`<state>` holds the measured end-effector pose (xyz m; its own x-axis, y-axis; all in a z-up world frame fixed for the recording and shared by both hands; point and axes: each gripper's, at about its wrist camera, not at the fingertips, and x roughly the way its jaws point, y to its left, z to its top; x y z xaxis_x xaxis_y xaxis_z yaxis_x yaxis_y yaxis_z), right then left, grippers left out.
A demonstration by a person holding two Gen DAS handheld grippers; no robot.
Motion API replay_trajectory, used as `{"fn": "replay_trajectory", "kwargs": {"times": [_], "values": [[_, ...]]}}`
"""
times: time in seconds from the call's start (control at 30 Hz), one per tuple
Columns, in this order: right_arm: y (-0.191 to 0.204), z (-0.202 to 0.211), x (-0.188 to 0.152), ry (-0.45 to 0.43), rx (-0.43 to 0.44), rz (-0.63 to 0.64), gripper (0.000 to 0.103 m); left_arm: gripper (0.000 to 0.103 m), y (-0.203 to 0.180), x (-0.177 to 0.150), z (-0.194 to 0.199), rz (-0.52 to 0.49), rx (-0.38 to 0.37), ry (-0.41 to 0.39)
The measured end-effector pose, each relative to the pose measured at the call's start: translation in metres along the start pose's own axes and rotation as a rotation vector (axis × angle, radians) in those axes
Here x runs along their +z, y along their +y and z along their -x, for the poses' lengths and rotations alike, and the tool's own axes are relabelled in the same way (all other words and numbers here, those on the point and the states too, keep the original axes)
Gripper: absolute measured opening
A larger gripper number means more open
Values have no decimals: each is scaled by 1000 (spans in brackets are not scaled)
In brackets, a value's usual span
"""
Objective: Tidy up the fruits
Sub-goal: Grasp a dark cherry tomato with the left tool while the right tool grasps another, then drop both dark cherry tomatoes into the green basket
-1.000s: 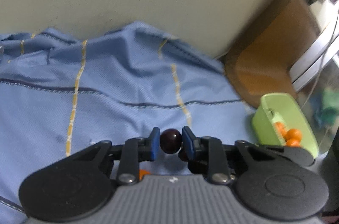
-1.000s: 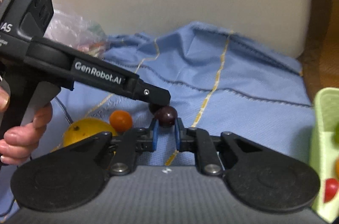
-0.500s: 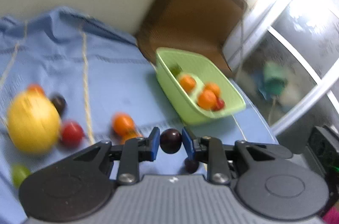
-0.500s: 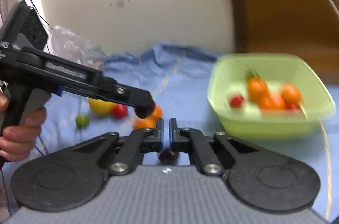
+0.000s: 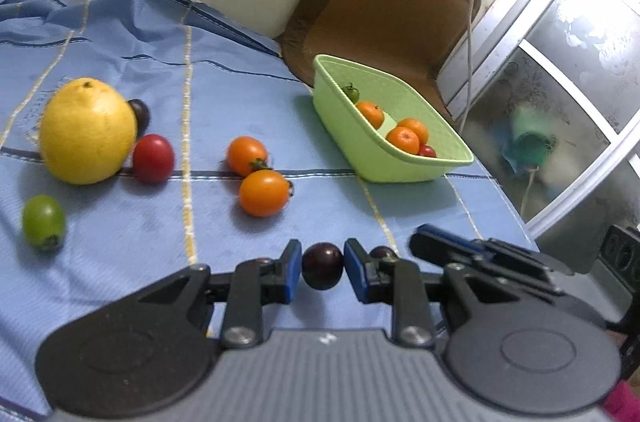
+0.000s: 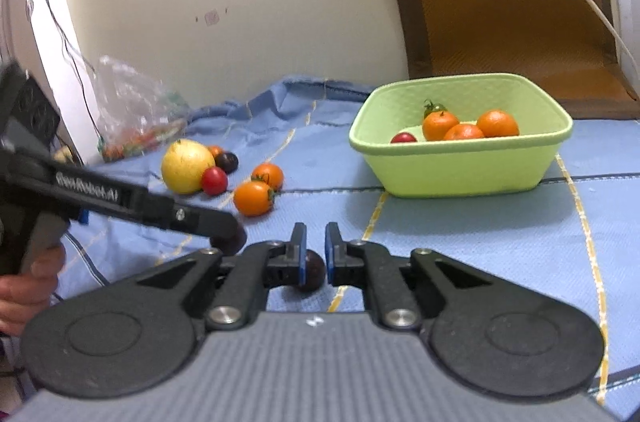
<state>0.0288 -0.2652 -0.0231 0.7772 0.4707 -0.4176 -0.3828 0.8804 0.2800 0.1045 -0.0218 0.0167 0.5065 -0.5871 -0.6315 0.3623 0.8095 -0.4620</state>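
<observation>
Gripping tool: left gripper [image 5: 322,268] was clamped on a dark plum [image 5: 322,270], well short of the green basket [image 5: 416,170].
Right gripper [image 6: 316,248]: narrowly parted, empty; a second plum [image 6: 312,273] lay beneath.
Basket contents: oranges [image 6: 440,124].

Left gripper [image 5: 322,270] and right gripper [image 6: 316,254], each with 2 black linkage arms, silver pivot screws, blue-padded fingers [image 5: 291,272], 2 round black discs and a ribbed grey housing; the left one's side bears white "GenRobot.AI" lettering, its grey trigger under a bare-skinned hand [image 6: 28,296].
</observation>
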Motion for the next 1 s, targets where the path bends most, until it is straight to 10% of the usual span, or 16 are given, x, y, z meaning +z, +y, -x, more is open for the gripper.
{"fn": "replay_trajectory", "kwargs": {"times": [0.17, 0.37, 0.47, 1.0], "values": [[3, 9, -4, -9, 6, 25, 47, 24, 5, -5, -1, 15, -8, -2], [18, -16, -13, 77, -5, 108, 46, 24, 4, -12, -5, 2, 0, 11], [23, -24, -14, 86, -52, 167, 27, 24, 4, -7, -3, 9, -17, 12], [-58, -12, 50, -201, -259, 50, 28, 24, -77, 106, -93, -145, -8, -51]]}}
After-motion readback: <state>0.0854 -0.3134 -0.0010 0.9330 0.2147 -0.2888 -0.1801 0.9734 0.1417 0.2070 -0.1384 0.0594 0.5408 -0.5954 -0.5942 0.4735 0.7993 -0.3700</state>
